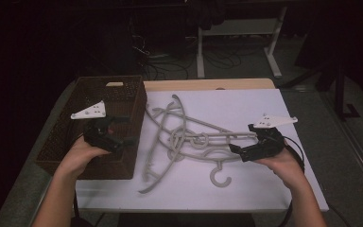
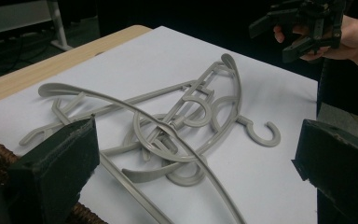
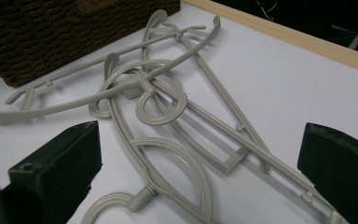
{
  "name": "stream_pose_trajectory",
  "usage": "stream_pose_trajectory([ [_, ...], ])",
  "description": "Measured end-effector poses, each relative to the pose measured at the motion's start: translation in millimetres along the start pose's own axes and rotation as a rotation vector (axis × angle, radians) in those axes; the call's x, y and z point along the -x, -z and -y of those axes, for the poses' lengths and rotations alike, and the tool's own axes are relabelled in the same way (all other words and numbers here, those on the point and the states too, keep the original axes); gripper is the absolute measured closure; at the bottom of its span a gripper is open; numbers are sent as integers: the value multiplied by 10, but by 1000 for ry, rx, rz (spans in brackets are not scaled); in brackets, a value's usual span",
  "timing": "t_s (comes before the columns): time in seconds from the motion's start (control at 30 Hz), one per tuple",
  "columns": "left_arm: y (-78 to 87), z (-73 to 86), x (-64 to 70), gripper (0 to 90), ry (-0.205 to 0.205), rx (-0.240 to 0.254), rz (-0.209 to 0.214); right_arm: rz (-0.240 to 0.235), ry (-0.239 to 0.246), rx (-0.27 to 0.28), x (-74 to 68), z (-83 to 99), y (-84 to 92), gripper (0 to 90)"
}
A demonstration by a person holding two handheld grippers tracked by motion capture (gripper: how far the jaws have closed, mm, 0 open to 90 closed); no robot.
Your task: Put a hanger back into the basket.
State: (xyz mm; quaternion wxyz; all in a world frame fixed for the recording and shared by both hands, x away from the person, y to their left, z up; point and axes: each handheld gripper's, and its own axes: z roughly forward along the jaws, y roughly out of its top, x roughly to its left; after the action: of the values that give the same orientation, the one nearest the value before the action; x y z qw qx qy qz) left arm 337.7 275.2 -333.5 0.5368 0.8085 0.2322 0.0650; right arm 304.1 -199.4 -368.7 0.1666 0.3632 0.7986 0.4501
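A tangle of several grey plastic hangers (image 1: pixel 184 137) lies on a white sheet (image 1: pixel 250 104) in the middle of the table. To its left stands a brown wicker basket (image 1: pixel 82 97). My left gripper (image 1: pixel 125 130) hovers over the basket's right wall, open, its jaws pointing toward the hangers (image 2: pixel 177 126). My right gripper (image 1: pixel 242 138) is at the right end of the pile, open and empty, just short of a hanger bar. In the right gripper view the hangers (image 3: pixel 158 93) lie between and beyond the wide jaws, with the basket (image 3: pixel 51 32) behind. The right gripper (image 2: pixel 282 32) also appears far off in the left gripper view.
The table's wooden back edge (image 1: pixel 208 84) borders the sheet. One hanger hook (image 1: pixel 220 177) points toward the near edge. Bare sheet lies to the right and front of the pile. Desk legs and cables stand on the dark floor beyond.
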Motion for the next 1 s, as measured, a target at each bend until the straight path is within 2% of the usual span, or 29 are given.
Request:
stream_pose_trajectory([
  [0.2,-55,-41,-5,0,6,0,-8,6,-11,-4,27,14,3,0],
  [0.33,-129,-69,12,0,24,-6,-25,3,-22,-1,50,26,-2,0],
  [0.57,-246,-114,76,0,31,-9,-24,-1,-2,-19,26,18,-75,0],
  [0.8,-564,-233,159,0,45,-30,-17,3,-9,-26,38,26,-87,0],
  [1.0,-810,-294,238,0,32,-57,-19,0,-13,-19,48,27,-69,0],
])
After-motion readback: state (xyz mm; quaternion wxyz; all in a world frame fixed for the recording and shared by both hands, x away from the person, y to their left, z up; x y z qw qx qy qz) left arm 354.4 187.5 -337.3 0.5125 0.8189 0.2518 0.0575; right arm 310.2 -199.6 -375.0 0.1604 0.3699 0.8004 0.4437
